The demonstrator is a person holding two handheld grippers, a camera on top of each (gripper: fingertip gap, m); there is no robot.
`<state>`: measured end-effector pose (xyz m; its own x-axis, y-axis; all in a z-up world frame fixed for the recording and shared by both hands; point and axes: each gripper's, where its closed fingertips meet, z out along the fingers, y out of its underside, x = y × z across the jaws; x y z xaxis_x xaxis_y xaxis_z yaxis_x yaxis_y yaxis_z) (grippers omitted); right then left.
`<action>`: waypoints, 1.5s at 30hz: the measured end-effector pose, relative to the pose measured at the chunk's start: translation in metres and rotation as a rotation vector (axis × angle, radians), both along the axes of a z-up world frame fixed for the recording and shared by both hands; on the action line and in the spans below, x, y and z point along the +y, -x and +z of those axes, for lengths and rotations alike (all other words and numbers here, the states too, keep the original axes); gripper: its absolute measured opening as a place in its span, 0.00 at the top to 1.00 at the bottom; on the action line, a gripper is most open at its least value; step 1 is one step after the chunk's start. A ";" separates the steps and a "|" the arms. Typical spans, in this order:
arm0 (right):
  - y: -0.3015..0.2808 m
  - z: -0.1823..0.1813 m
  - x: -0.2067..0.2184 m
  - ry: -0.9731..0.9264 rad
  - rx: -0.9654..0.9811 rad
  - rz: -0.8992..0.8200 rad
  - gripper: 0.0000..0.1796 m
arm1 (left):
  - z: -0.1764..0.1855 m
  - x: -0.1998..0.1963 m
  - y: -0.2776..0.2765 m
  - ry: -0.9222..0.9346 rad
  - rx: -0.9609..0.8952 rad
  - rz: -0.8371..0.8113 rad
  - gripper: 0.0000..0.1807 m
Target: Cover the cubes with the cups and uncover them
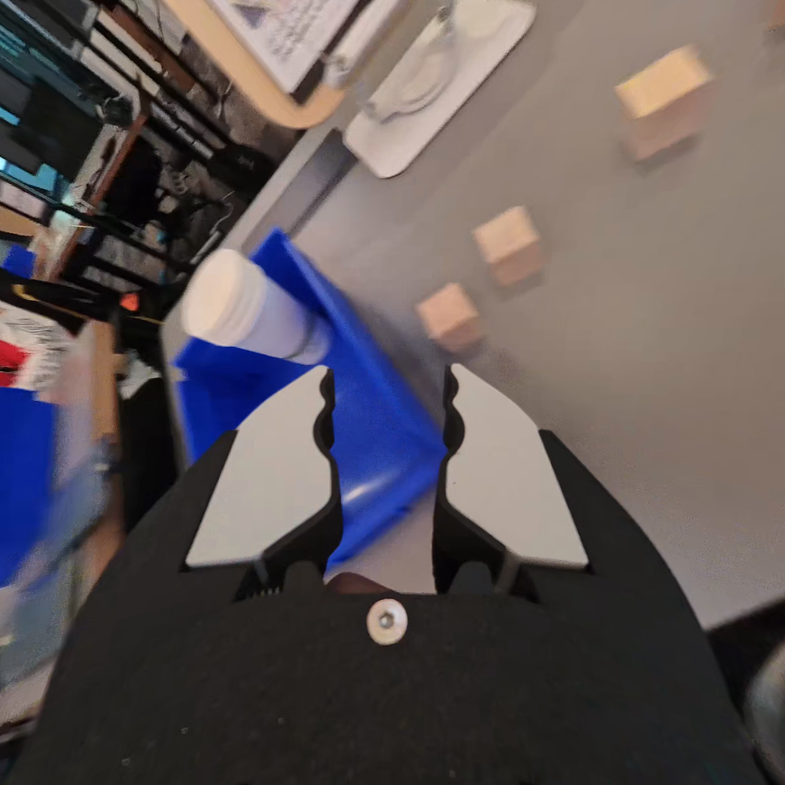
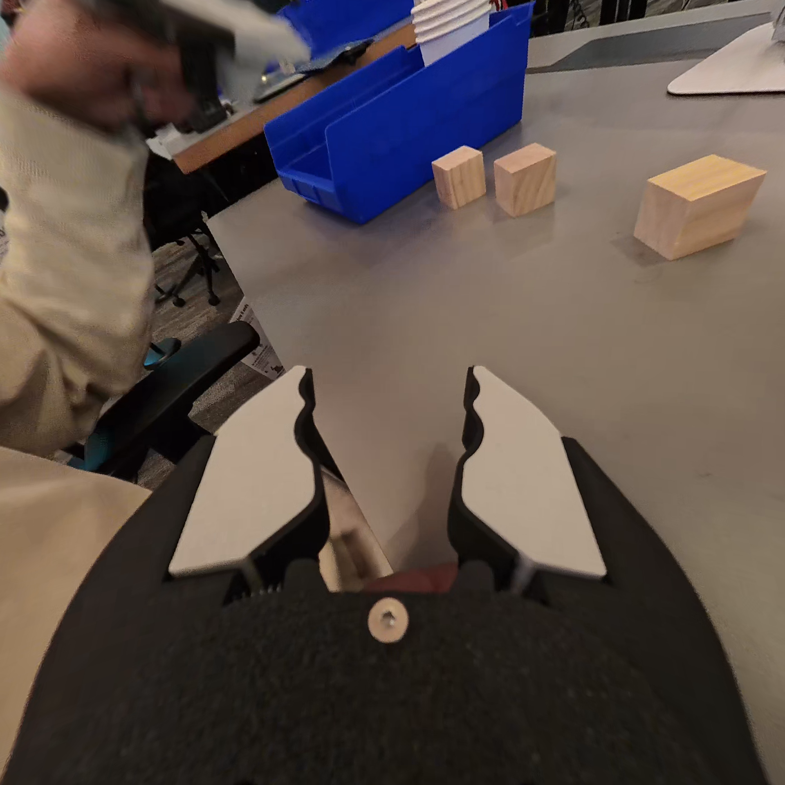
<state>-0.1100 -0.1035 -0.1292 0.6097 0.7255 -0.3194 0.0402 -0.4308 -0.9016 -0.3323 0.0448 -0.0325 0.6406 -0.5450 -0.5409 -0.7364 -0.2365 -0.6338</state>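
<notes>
Three wooden cubes stand bare on the grey table: two small ones (image 2: pixel 458 176) (image 2: pixel 525 178) side by side and a larger one (image 2: pixel 698 206) to their right. They also show blurred in the left wrist view (image 1: pixel 450 316) (image 1: pixel 507 245) (image 1: pixel 664 100). A stack of white paper cups (image 2: pixel 450 29) stands upside down in a blue bin (image 2: pixel 399 127). It also shows in the left wrist view (image 1: pixel 250 301). My left gripper (image 1: pixel 388 374) is open and empty above the bin (image 1: pixel 374 408), tilted. My right gripper (image 2: pixel 388 374) is open and empty over the table's near part.
A white monitor stand base (image 2: pixel 730 70) sits at the back right, and also shows in the left wrist view (image 1: pixel 437 85). The table's left edge (image 2: pixel 238 280) drops to a floor with an office chair (image 2: pixel 178 395). A person's cream sleeve (image 2: pixel 68 263) and the blurred left gripper (image 2: pixel 229 38) are at left.
</notes>
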 end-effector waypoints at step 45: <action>-0.002 -0.005 -0.002 0.076 0.040 0.039 0.67 | 0.167 0.180 0.053 0.354 0.066 -0.210 0.98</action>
